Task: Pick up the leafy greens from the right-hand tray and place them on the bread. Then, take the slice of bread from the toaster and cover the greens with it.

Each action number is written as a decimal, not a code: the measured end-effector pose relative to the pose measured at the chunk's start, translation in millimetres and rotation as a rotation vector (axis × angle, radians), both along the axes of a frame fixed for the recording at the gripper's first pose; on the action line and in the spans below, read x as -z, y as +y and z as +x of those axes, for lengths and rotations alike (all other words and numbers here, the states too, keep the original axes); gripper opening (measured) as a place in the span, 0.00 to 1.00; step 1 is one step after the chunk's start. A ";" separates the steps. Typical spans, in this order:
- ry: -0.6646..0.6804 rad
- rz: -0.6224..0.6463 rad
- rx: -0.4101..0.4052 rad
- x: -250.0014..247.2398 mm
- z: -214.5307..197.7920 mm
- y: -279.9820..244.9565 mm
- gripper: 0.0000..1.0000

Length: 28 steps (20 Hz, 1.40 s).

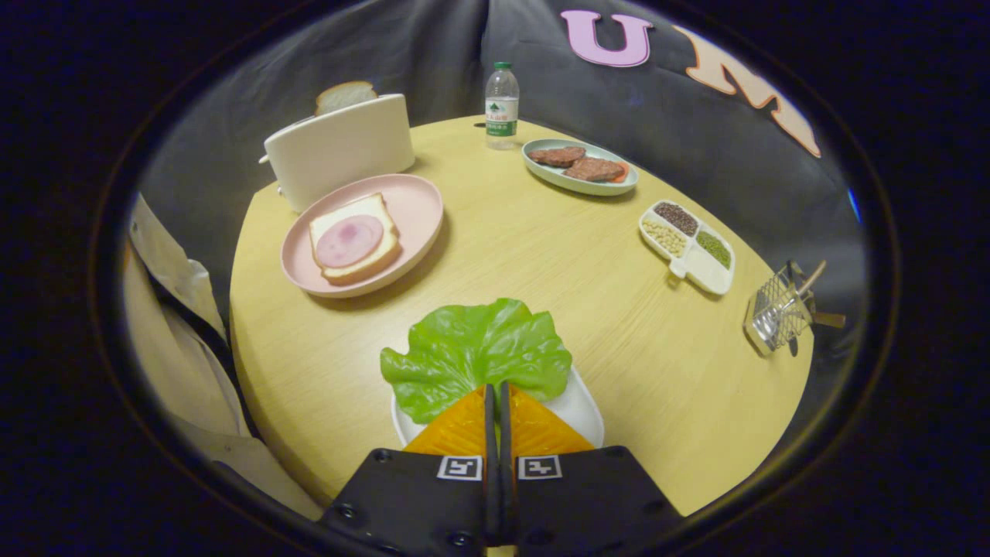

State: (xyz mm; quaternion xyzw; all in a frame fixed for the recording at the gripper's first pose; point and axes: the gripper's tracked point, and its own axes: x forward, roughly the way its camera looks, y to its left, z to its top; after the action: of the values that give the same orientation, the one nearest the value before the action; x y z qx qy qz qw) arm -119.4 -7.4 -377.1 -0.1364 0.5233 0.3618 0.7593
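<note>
Gripper [497, 391] fingers pinching lettuce leaf [476, 356] w/ jaws nearly touching, over white tray [584, 410]; bread [354, 238] sitting at 11 o'clock.

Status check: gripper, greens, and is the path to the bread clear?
Gripper fingers pinched shut on the lettuce leaf, over its white tray. Bread with ham waiting on pink plate. Open table between.

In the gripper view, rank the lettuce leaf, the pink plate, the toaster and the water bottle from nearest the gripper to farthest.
Measured from the gripper, whose fingers are closed together at the leaf's near edge:
1. Lettuce leaf, right at the fingertips, on the white tray.
2. Pink plate, beyond the leaf, to the left.
3. Toaster, behind the plate.
4. Water bottle, at the table's far edge.
</note>
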 end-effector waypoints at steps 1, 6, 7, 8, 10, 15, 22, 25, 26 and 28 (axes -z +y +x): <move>-0.007 0.005 0.001 -3.8 1.1 0.8 0.03; -0.034 0.013 0.016 -23.9 5.0 6.2 0.03; -0.073 -0.025 0.014 -22.7 12.5 -2.1 0.03; -0.072 -0.050 0.003 -18.1 15.1 -5.9 0.03; -0.024 -0.061 -0.018 -12.1 -0.9 -1.0 0.19; -0.020 -0.096 -0.083 6.7 -6.7 8.3 1.00; 0.129 -0.085 -0.028 32.2 -20.6 15.7 0.73; 0.117 -0.067 -0.044 27.3 -22.3 21.4 0.38; 0.115 -0.060 -0.046 27.4 -26.3 23.7 0.27; 0.081 -0.070 -0.045 29.0 -23.4 24.7 0.04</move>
State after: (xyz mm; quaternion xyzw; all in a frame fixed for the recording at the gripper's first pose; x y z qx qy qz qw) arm -142.9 17.3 -406.1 -0.1601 0.5629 0.3655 0.7238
